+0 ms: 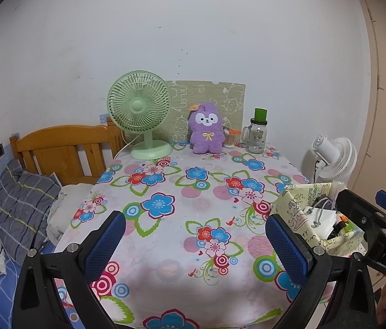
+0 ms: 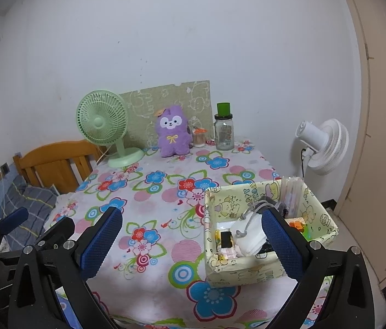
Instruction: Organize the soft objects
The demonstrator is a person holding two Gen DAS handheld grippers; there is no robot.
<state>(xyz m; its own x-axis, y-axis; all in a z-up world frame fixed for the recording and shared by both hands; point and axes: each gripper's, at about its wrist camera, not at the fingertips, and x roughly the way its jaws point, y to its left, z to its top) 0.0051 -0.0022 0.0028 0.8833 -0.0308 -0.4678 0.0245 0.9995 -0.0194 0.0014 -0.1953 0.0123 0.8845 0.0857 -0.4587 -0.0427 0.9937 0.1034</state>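
A purple plush toy (image 1: 206, 130) (image 2: 172, 133) sits upright at the far edge of the flowered table (image 1: 182, 192) (image 2: 160, 192), against a green patterned board. My left gripper (image 1: 194, 240) hangs open over the near part of the table with nothing between its fingers. My right gripper (image 2: 191, 242) is open too, low at the front edge, its right finger in front of a pale yellow fabric box (image 2: 266, 270) (image 1: 297, 213) that holds white cloth and small items. The plush is far from both grippers.
A green desk fan (image 1: 140, 112) (image 2: 105, 128) stands left of the plush. A glass jar with a green cup on it (image 1: 257, 134) (image 2: 224, 130) and a toothpick holder (image 2: 199, 138) stand to its right. A wooden bed headboard (image 1: 64, 150), grey pillow (image 1: 20, 203) and white floor fan (image 2: 321, 145) flank the table.
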